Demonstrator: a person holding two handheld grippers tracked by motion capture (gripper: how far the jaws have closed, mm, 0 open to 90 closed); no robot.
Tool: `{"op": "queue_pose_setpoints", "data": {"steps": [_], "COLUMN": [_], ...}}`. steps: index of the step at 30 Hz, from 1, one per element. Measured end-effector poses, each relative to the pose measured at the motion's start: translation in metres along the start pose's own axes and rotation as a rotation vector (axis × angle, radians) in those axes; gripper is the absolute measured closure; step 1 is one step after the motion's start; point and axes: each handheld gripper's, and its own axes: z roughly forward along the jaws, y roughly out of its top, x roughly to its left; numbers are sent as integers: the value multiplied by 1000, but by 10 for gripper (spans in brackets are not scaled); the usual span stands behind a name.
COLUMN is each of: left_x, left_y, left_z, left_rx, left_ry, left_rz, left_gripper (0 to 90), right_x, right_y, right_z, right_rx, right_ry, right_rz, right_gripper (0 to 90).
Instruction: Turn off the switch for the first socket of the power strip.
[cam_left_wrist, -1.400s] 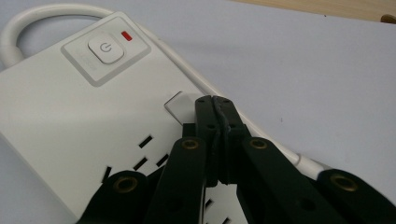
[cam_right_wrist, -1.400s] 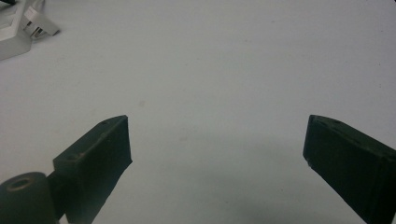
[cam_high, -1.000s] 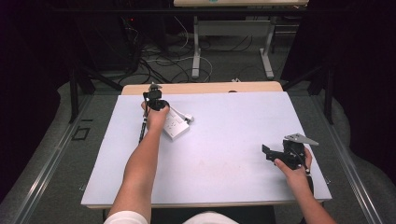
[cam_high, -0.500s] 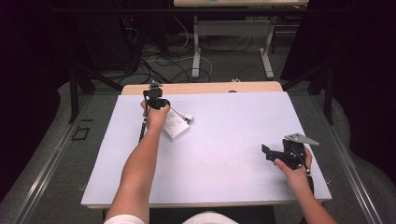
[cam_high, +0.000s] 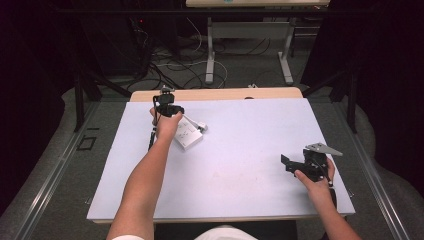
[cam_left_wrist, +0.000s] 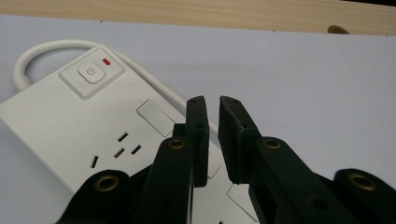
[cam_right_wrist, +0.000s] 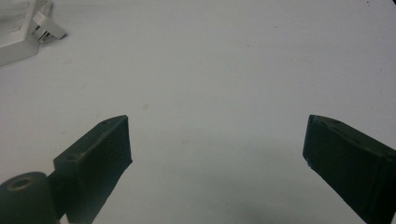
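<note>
White power strip (cam_left_wrist: 79, 126) at far left, left gripper (cam_left_wrist: 212, 105) poised above it, jaws nearly together, empty; right gripper (cam_right_wrist: 217, 140) spread, idle near right; likely next: pressing its switch (cam_left_wrist: 91, 73).

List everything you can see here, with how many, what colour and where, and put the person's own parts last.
Power strip: one, white, far left part of the table, with a power button and a red light.
Power strip cable: one, white, looping from the strip's end.
Table: one, pale lilac-grey top with a wooden far edge.
Desk legs: two, light grey, on the floor beyond the table.
Floor cables: several, dark and white, behind the table.
Left gripper: one, black, over the power strip, jaws nearly closed, nothing between them.
Right gripper: one, black, near right of the table, jaws wide apart.
</note>
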Motion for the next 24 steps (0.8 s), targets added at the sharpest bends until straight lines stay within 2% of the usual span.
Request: {"op": "queue_pose_setpoints", "data": {"steps": [5,10,14,17,24], "left_x": [2,4,3,1,-2], "left_y": [2,3,2,2,1], "left_z": [-7,-14,-18,-20,-25], "left_rx": [-10,-17,-16,-21,-22], "left_ry": [10,5,2,-6,-13], "left_rz": [-5,-3,-2,-5,24], "left_gripper": [774,697,672,620,549], "right_x": [-2,-1,1,1,2], "right_y": [0,1,1,0,1], "right_z": [-1,-1,-1,0,-2], "right_rx": [-9,-4,-4,-4,-2], "right_ry": [2,17,26,30,28], "right_rz": [-3,-18,-13,-30,-20], "right_gripper": [72,72,72,72,72]}}
